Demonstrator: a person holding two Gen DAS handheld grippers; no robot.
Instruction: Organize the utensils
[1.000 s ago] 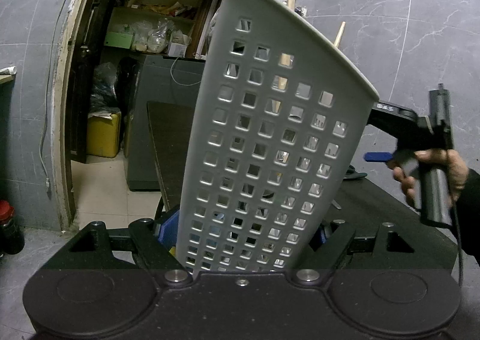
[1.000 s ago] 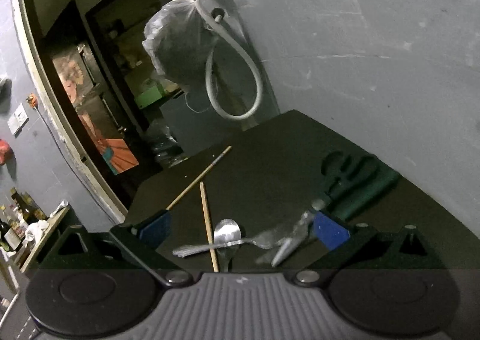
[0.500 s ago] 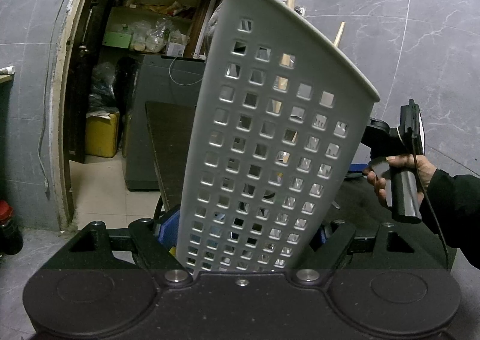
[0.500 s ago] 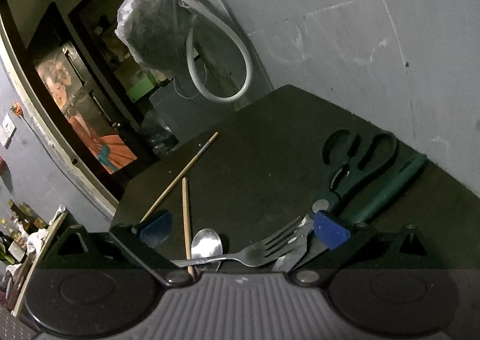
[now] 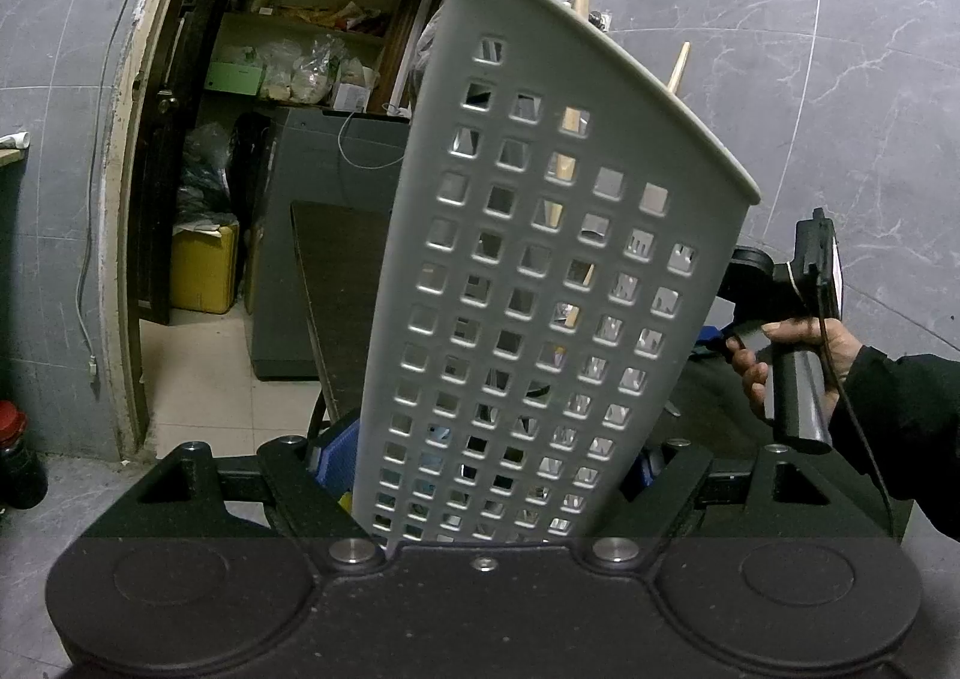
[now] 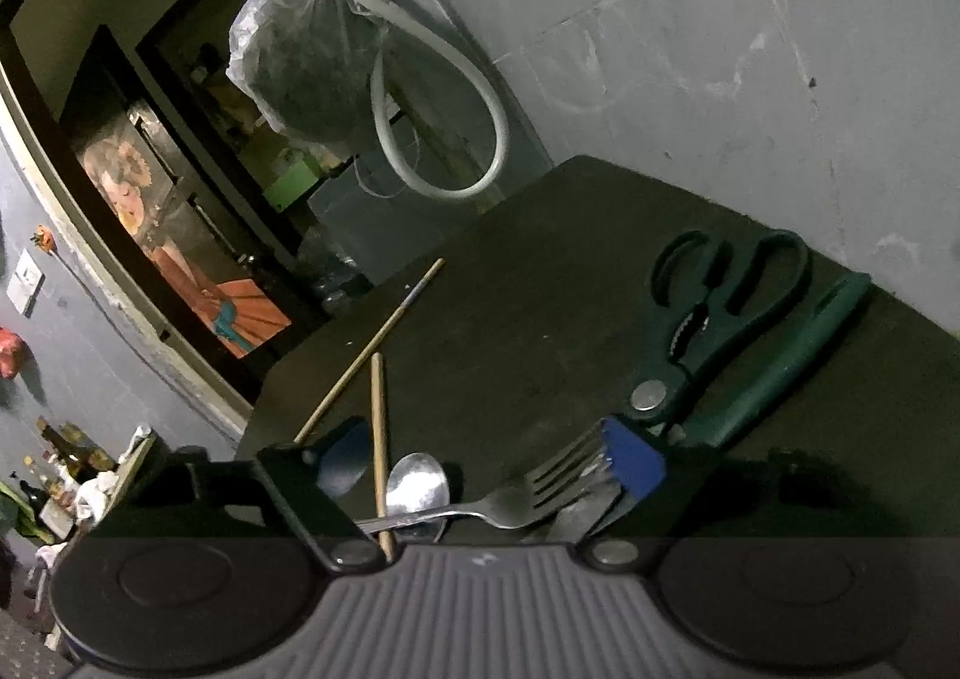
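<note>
My left gripper (image 5: 480,469) is shut on a tall grey perforated utensil holder (image 5: 540,271), held upright; wooden sticks (image 5: 678,70) poke out of its top. The right gripper (image 5: 798,331) shows in the left wrist view beside the holder, held by a hand. In the right wrist view my right gripper (image 6: 489,457) is open, low over a dark table (image 6: 540,271). Between its fingers lie a metal fork (image 6: 510,499), a spoon (image 6: 417,490) and a wooden chopstick (image 6: 378,427). A second chopstick (image 6: 372,343) lies further off. Dark green scissors (image 6: 714,319) and a green-handled tool (image 6: 792,355) lie to the right.
A grey tiled wall (image 6: 720,49) stands behind the table. A hose (image 6: 444,97) and a plastic bag (image 6: 300,55) hang at the far end. An open doorway with shelves (image 5: 300,49) and a yellow container (image 5: 204,271) are to the left.
My right gripper has moved down and forward toward the utensils; the fork, spoon and scissors now look larger and closer. The left gripper and holder have stayed still.
</note>
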